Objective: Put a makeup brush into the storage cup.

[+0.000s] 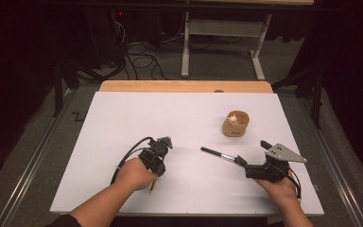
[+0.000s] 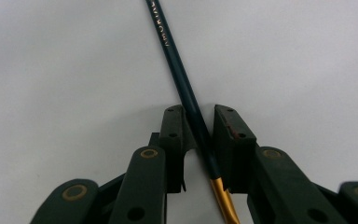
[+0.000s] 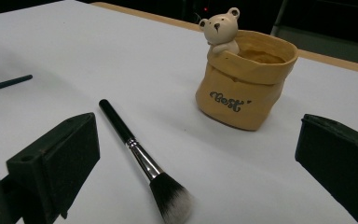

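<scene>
A person sat at a white surface (image 1: 123, 123) with a two-jaw tool in each hand. The left tool (image 2: 199, 135) pointed down at the near-left part of the surface, its jaws drawn narrow on either side of a thin dark-green pencil-like stick (image 2: 186, 93) with a gold end; the stick ran slantwise between the pads, its lettered length lying on the surface ahead of them and its gold end toward the tool's body. Whether both pads actually pressed on the stick could not be told, as a slim gap showed beside the left pad. In the high view the left tool (image 1: 163, 146) sat upright over the left hand (image 1: 134, 174), with the stick's pale end poking out below the hand. The right tool (image 1: 250, 163), held low at the near-right of the surface, stood with its jaws wide apart and nothing between them. Just ahead of it lay a makeup brush (image 3: 142, 158) with a black handle, a silver ferrule and dark, white-tipped bristles, flat on the surface with the bristles toward the right tool. Beyond the brush, toward the far right, stood a tan sack-shaped pot (image 3: 244, 88) lettered "Best", upright, with a small bear figure (image 3: 220, 30) leaning over its rim.
</scene>
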`<move>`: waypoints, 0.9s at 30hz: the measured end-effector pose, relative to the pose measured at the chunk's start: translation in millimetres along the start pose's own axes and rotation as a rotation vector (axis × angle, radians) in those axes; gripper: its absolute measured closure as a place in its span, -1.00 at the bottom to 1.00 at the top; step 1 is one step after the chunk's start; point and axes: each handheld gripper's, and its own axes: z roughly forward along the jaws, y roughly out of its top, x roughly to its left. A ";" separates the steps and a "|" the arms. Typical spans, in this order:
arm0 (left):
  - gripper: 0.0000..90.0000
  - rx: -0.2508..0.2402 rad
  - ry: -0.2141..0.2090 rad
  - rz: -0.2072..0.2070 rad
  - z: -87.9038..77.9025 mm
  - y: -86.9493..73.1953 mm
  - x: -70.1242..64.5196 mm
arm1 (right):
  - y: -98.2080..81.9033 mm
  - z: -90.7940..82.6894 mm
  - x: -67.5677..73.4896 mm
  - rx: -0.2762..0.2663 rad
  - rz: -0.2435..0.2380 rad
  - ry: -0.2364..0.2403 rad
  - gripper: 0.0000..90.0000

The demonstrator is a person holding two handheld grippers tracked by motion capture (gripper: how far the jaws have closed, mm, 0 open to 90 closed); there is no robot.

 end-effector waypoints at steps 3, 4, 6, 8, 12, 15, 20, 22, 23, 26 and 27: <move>0.66 -0.002 0.001 0.006 -0.1 -0.5 0.4 | 0.0 -0.1 0.0 0.000 -0.001 -0.001 -0.99; 0.66 -0.003 0.000 0.008 -0.1 -0.6 0.7 | 0.0 -0.1 -0.1 0.000 -0.001 -0.001 -0.99; 0.70 -0.002 -0.005 0.012 -0.3 -0.9 2.3 | 0.0 -0.1 -0.1 0.000 0.000 -0.001 -0.99; 0.72 -0.005 -0.011 0.013 -0.3 -1.1 3.8 | 0.0 -0.1 -0.1 0.002 -0.001 -0.002 -0.99; 0.80 -0.015 -0.029 0.014 -0.1 -2.4 7.9 | -0.1 0.1 0.0 0.004 0.000 -0.002 -0.99; 0.82 -0.021 -0.039 0.023 -0.2 -3.5 9.5 | -0.2 0.1 0.0 0.003 -0.001 -0.002 -0.99; 0.83 -0.030 -0.043 0.034 0.0 -4.6 10.2 | -0.5 0.7 0.8 0.007 0.003 0.000 -0.99; 0.83 -0.032 -0.045 0.039 -0.2 -5.2 10.7 | -0.5 0.8 0.7 0.006 0.001 0.000 -0.99; 0.83 -0.039 -0.046 0.038 0.0 -5.9 10.8 | -0.5 0.9 0.9 0.009 0.002 -0.002 -0.99; 0.84 -0.043 -0.050 0.033 0.2 -6.4 11.2 | -0.6 1.2 0.8 0.010 0.003 -0.001 -0.99; 0.84 -0.046 -0.050 0.033 0.3 -6.7 11.2 | -0.7 1.3 0.6 0.011 0.003 -0.001 -0.99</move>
